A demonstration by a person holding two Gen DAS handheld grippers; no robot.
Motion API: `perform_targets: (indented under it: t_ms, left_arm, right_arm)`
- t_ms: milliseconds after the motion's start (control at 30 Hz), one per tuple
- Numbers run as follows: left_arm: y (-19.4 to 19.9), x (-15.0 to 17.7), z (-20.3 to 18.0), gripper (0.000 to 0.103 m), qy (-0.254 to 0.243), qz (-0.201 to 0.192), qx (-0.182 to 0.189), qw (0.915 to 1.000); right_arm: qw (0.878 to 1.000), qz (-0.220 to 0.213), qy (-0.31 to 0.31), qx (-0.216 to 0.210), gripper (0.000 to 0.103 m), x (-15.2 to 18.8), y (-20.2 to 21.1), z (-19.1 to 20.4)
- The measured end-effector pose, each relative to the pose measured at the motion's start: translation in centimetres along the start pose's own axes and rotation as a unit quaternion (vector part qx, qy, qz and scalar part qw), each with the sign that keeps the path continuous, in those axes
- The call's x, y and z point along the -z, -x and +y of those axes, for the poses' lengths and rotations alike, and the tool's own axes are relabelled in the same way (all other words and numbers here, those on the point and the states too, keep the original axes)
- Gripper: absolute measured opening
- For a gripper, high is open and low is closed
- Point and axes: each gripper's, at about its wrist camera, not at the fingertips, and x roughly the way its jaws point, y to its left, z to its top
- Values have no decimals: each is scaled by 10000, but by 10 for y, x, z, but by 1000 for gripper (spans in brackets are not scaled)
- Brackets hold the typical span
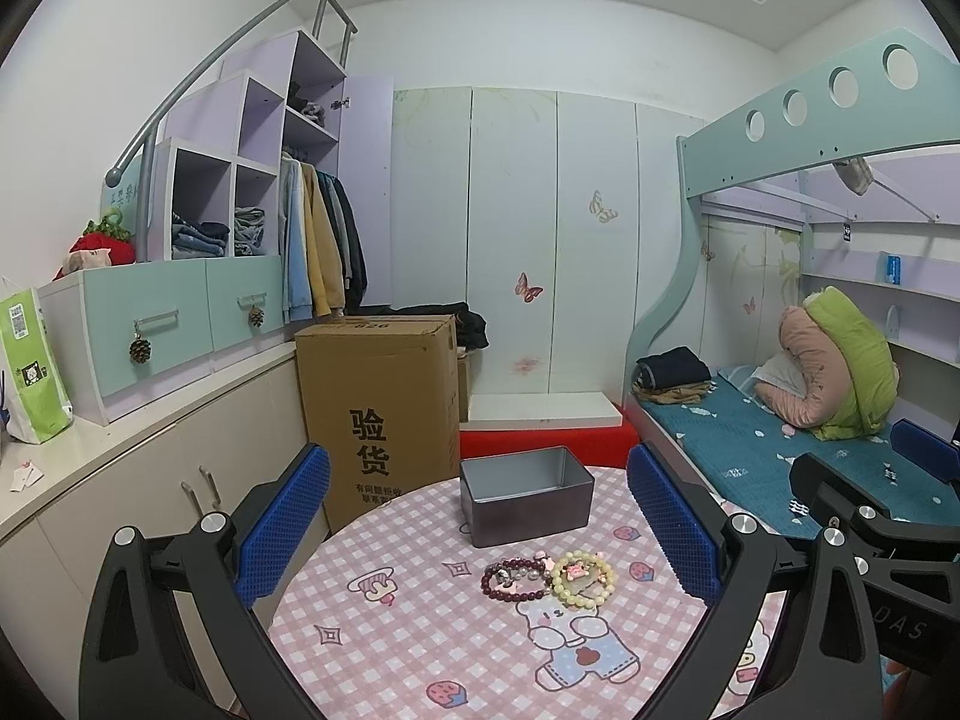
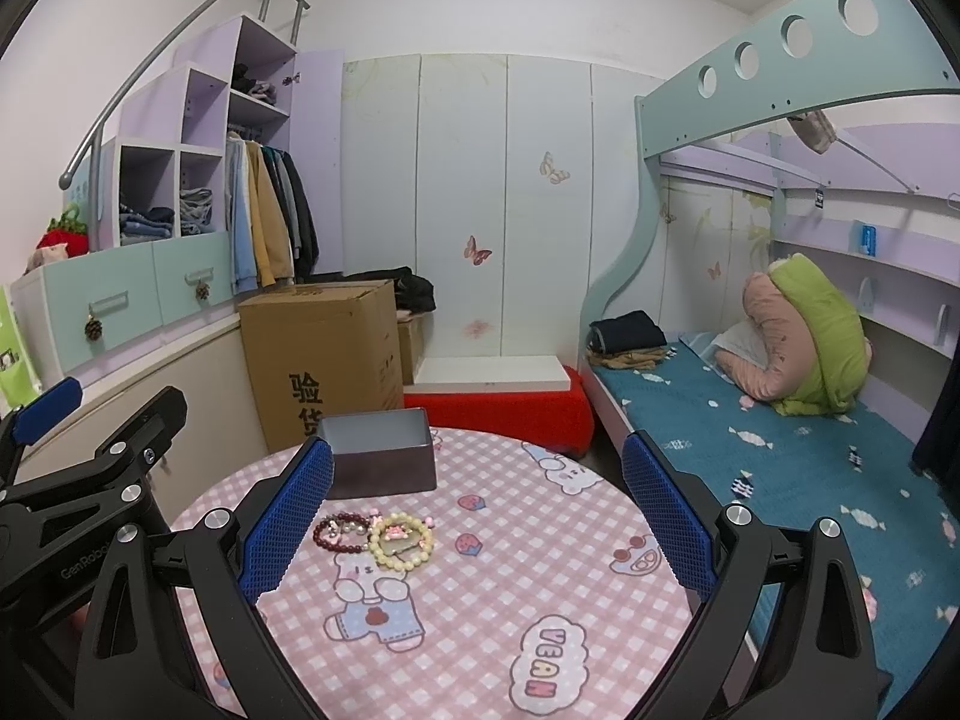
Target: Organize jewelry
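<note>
A small pile of bracelets lies on the round pink checked table (image 1: pixel 420 630) (image 2: pixel 540 570): a dark red bead bracelet (image 1: pixel 501 585) (image 2: pixel 336 534), a pearl one, and a cream bead bracelet (image 1: pixel 585 579) (image 2: pixel 402 543) with pink charms. Behind them stands an open, empty metal tin (image 1: pixel 527 495) (image 2: pixel 378 453). My left gripper (image 1: pixel 480 516) hovers open above the table, with the bracelets and tin between its blue pads. My right gripper (image 2: pixel 477 510) is open too, with the bracelets just inside its left pad (image 2: pixel 288 516). Neither holds anything.
A tall cardboard box (image 1: pixel 378 408) stands behind the table on the left, next to a cabinet with drawers and a green bag (image 1: pixel 30 360). A red block (image 1: pixel 540 441) lies beyond the tin. A bunk bed (image 2: pixel 780 450) with bedding runs along the right.
</note>
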Motion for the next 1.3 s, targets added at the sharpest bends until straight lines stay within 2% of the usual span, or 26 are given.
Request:
perform_targets:
  t_ms: [900, 1000, 1100, 1167, 1300]
  left_arm:
    - [-3, 1, 5, 96, -21, 68, -39, 10000]
    - [-10, 7, 4, 96, -3, 95, 39, 9999]
    - [-15, 16, 9, 96, -43, -62, 209, 9998]
    - [-27, 21, 14, 96, -52, 137, 48, 9999]
    - [-63, 36, 28, 96, 5, 775, 128, 9969]
  right_arm:
    - [10000, -13, 21, 46, 94, 4, -5, 4]
    - [10000, -86, -13, 44, 94, 7, -8, 3]
    - [10000, -79, 3, -57, 94, 12, -16, -1]
    - [9999, 109, -15, -34, 94, 17, -27, -5]
    - [9989, 397, -68, -249, 94, 28, -48, -9]
